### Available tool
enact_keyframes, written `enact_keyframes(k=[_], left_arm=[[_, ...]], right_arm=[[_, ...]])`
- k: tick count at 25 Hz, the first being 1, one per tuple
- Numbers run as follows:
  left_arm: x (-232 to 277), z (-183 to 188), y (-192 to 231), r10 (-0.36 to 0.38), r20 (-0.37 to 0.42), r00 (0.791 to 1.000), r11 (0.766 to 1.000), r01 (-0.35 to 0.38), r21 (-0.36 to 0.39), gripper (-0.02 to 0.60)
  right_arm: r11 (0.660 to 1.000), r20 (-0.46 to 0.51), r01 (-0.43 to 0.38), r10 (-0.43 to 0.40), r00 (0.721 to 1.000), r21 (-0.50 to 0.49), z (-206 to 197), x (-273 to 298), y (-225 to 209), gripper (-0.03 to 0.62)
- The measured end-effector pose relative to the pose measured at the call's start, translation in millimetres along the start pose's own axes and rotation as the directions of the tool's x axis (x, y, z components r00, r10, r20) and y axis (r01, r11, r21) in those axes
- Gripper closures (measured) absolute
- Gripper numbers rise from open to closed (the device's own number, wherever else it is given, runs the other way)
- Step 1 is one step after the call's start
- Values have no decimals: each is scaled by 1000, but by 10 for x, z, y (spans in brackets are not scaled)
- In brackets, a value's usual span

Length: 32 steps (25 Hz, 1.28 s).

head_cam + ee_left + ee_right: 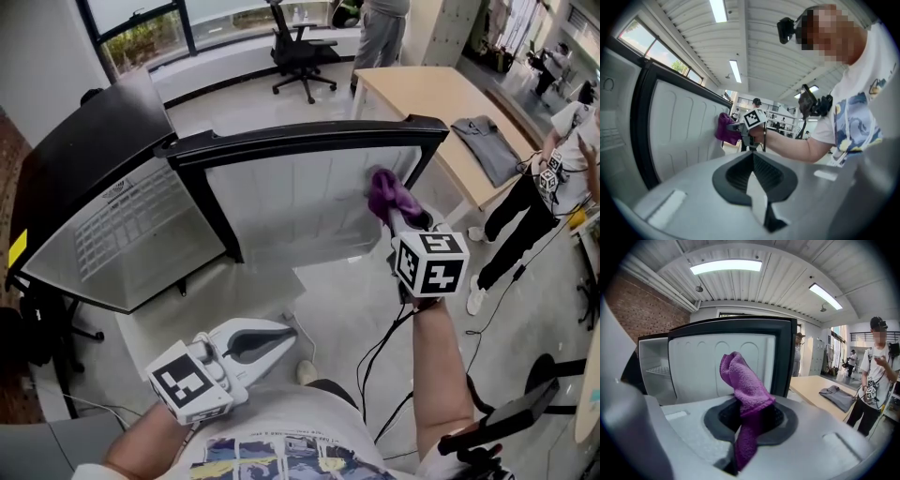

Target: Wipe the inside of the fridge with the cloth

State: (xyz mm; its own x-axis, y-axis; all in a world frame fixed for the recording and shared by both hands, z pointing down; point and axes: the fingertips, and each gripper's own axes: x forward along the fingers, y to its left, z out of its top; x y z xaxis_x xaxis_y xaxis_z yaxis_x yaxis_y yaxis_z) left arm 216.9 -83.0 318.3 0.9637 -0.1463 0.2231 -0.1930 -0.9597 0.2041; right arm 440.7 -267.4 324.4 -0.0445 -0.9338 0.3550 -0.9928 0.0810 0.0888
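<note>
Cloth (386, 194), purple, sat pinched in the jaws of the right hand-held gripper (397, 216). Its bunched end stuck up past the tips & lay against the white inner panel of the open fridge door (281, 202), near the panel's upper right corner. Left hand-held gripper (286, 333) hung low by the person's torso, jaws together w/ nothing between them, well apart from the door. Fridge (103, 225) body stood at left w/ a wire shelf inside. Beyond the door, a wooden table (431, 103) carried a grey garment (487, 141).
</note>
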Motion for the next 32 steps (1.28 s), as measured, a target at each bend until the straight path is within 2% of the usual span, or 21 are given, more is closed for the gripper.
enact_keyframes(k=[7, 12, 15, 24, 28, 32], left_arm=[[-239, -66, -28, 11, 10, 1000, 1000, -11, 6, 575], [-543, -150, -16, 68, 6, 998, 997, -67, -25, 575], [-729, -187, -1, 105, 9, 994, 994, -104, -31, 575], [-1104, -263, 55, 200, 1, 980, 977, -200, -69, 575], [-1137, -334, 80, 218, -10, 976, 974, -218, -60, 575], [-1032, -330, 83, 208, -9, 978, 977, -208, -40, 575]], right_arm=[[987, 3, -157, 157, 988, -24, 28, -25, 801, 540], [954, 16, -293, 294, 956, -61, 39, 72, 1482, 540], [936, 5, -344, 346, 938, -78, -29, 182, 1831, 540], [904, -41, -416, 414, 909, -98, -290, 598, 2467, 540], [908, -48, -410, 407, 912, -90, -395, 697, 2468, 540], [921, -51, -377, 374, 926, -97, -446, 735, 2272, 540]])
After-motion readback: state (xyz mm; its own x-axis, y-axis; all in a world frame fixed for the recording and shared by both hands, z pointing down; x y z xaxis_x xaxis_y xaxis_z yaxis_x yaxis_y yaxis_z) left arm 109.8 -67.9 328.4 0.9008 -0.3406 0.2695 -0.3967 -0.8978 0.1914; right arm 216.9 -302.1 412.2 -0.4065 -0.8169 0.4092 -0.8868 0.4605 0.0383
